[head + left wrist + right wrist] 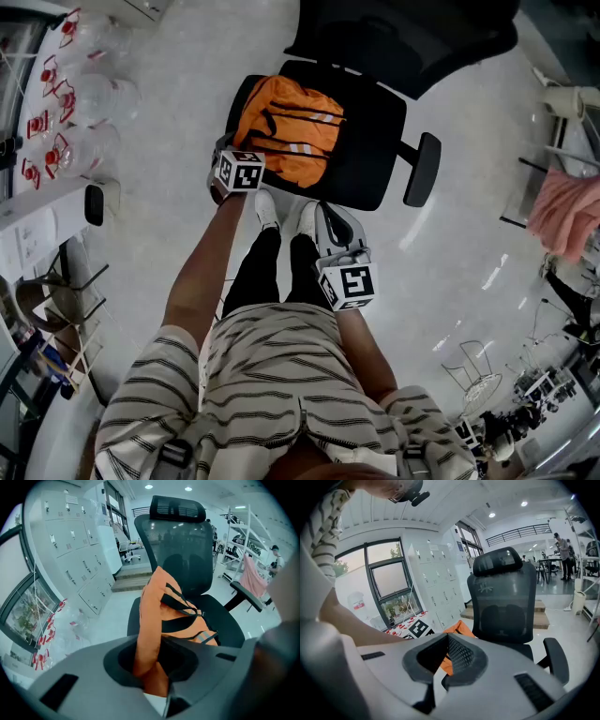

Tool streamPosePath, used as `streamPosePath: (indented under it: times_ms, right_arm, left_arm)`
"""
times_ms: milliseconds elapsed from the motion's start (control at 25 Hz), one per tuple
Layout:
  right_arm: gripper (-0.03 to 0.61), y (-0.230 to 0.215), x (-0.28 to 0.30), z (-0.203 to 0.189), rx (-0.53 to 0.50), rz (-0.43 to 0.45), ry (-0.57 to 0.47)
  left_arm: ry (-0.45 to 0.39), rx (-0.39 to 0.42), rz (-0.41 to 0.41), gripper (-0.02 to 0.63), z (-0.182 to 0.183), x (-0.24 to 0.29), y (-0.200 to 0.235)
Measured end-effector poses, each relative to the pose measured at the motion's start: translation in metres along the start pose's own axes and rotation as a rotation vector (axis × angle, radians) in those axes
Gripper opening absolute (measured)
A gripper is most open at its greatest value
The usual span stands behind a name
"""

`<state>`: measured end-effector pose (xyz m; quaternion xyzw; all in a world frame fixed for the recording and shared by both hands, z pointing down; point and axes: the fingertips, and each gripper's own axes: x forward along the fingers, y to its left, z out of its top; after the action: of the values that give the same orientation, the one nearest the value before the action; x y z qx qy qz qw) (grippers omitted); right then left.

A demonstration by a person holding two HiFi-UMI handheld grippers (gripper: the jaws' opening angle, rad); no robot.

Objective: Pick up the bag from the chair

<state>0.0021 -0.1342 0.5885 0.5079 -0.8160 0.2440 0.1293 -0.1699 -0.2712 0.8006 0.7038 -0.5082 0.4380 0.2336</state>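
Observation:
An orange bag [286,131] with black straps and grey reflective bands lies on the seat of a black office chair [375,141]. My left gripper [230,150] reaches down at the bag's left edge. In the left gripper view its jaws [150,641] are shut on a fold of the orange bag [161,606], which stands up from the seat in front of the mesh backrest [187,541]. My right gripper [333,223] hangs short of the chair's front edge, jaws shut and holding nothing [446,637]. Past it show a corner of the bag [457,627] and the chair [504,602].
The chair's armrest [422,169] sticks out on the right. Large water bottles [84,103] stand at the upper left by grey lockers [70,541]. A pink cloth [567,211] hangs at the right. The person's white shoes [267,208] stand just before the seat.

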Motion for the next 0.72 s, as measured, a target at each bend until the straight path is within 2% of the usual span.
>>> streamPosePath:
  times_ms: [320, 720]
  right_arm:
    - [0.018, -0.004, -0.002, 0.001, 0.004, -0.006, -0.001]
    - [0.018, -0.008, -0.007, 0.004, 0.010, -0.010, -0.015]
  left_arm:
    - [-0.007, -0.006, -0.008, 0.044, 0.003, -0.002, -0.003]
    - [-0.017, -0.025, -0.035, 0.038, 0.007, -0.007, -0.011]
